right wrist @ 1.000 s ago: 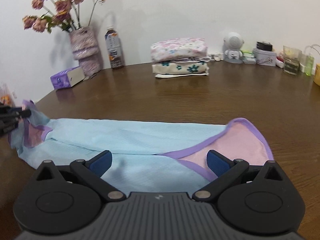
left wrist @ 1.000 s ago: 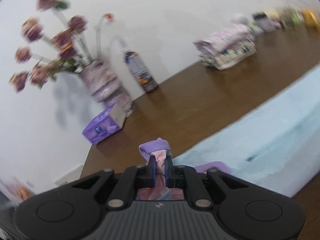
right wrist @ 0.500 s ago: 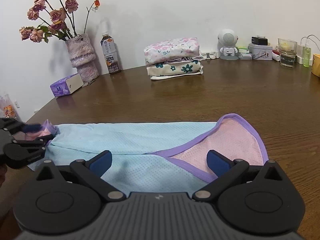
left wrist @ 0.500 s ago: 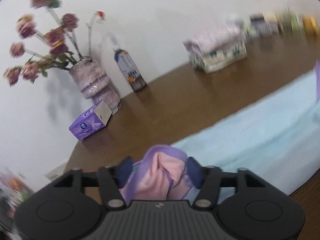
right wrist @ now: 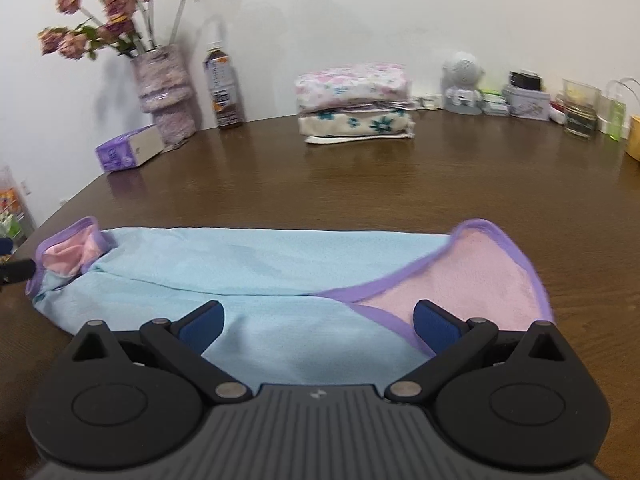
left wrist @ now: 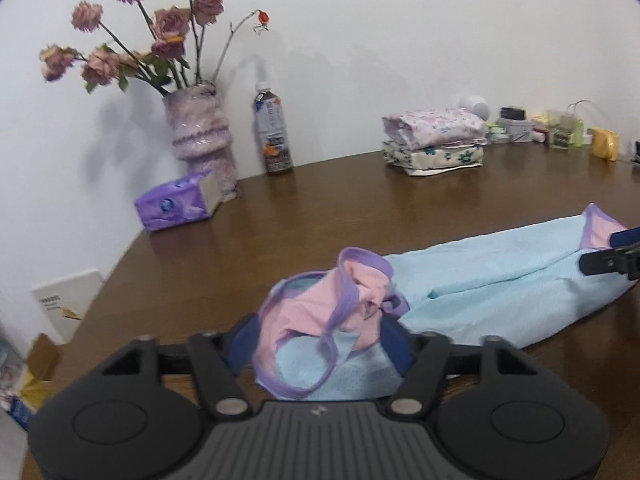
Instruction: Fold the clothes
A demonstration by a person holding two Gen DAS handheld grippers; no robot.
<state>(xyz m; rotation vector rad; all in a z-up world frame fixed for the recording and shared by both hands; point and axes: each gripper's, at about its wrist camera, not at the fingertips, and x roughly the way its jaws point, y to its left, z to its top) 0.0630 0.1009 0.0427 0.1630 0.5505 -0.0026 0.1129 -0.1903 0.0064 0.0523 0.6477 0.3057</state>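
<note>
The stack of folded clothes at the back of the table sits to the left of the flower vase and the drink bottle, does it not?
Not quite: the right wrist view shows the stack of folded clothes at the back of the table, but to the right of the flower vase and the drink bottle, not the left.

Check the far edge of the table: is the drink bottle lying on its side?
No, the bottle stands upright beside the flower vase.

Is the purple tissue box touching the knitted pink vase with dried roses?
Cannot tell. In the left wrist view the purple tissue box overlaps the knitted pink vase, with no visible gap; the right wrist view is blurred.
</note>
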